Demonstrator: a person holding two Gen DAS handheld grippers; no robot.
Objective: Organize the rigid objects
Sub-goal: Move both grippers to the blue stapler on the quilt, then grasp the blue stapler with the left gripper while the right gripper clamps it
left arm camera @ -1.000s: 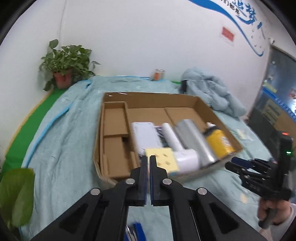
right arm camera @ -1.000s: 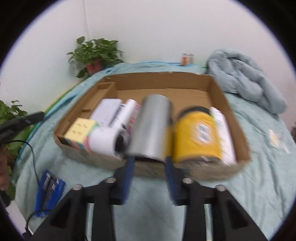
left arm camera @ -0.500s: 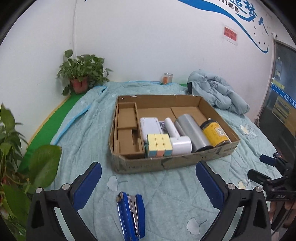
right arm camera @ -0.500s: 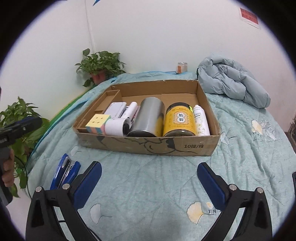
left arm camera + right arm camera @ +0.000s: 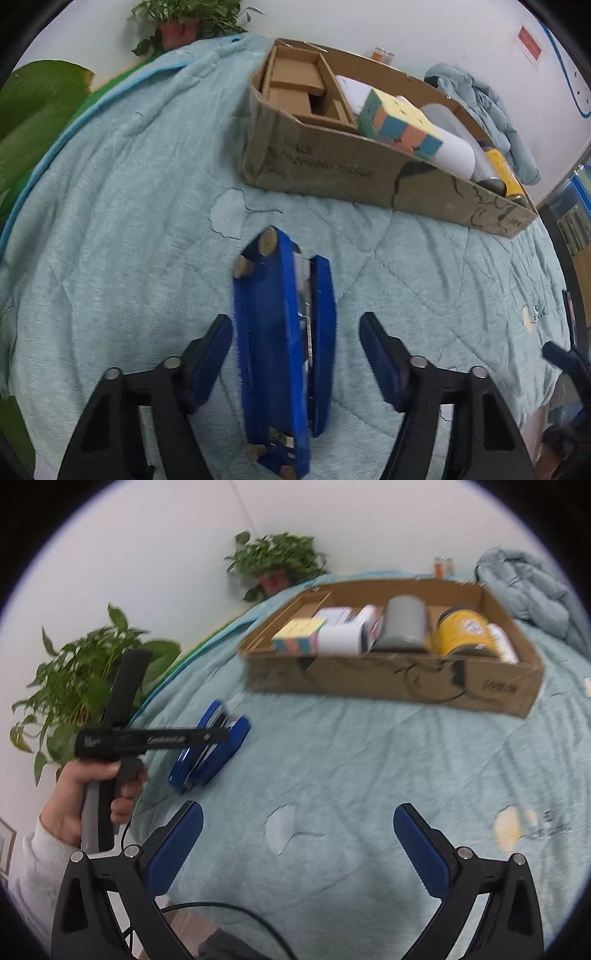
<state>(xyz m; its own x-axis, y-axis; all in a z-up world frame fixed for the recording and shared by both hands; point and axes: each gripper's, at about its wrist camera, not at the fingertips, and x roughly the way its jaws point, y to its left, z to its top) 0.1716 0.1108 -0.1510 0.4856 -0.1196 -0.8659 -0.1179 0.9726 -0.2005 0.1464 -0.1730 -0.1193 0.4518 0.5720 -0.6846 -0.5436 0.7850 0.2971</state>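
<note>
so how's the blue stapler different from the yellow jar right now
The blue stapler lies on the quilt outside the cardboard box; the yellow jar lies inside it. The stapler is long and flat, the jar round and squat. The stapler sits between the left gripper's jaws, not yet clamped; nothing is near the jar. Both lie on their sides.

The left gripper, black with blue finger pads, points steeply down. Its jaws have just been closing and now stand apart on either side of a blue stapler, neither pad pressing on it. A bare hand in a pale sleeve holds its handle. The right gripper, of the same build, has its jaws spread wide with nothing between them.
</note>
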